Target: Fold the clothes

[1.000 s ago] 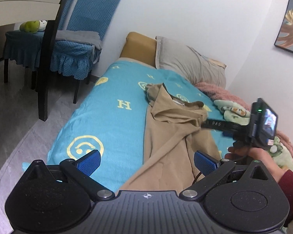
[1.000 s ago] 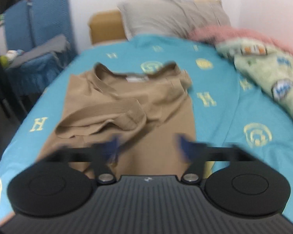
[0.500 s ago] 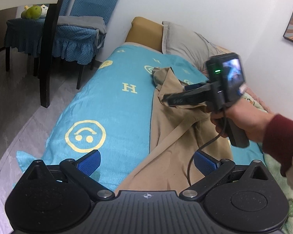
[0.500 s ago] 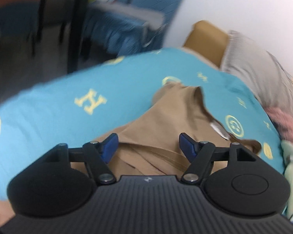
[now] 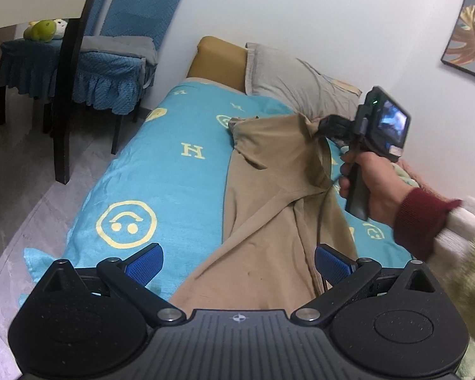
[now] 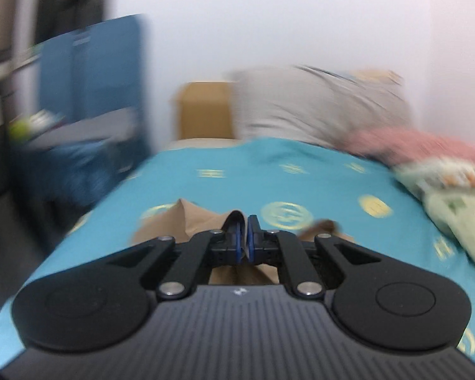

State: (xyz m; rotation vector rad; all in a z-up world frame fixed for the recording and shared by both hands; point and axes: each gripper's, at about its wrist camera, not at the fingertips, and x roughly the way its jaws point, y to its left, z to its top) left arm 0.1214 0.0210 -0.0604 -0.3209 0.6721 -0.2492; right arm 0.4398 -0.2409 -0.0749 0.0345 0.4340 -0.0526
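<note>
One tan shirt: right tool pinches it, left tool gapes

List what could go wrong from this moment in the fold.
1. The right gripper pinches only a thin edge of the tan shirt; the fabric may slip out as it is pulled.
2. The left gripper is open and holds nothing, so the shirt's lower part is unanchored and may drag across the blue blanket and bunch.
3. The cable hanging from the right gripper lies against the shirt and could snag it.
</note>
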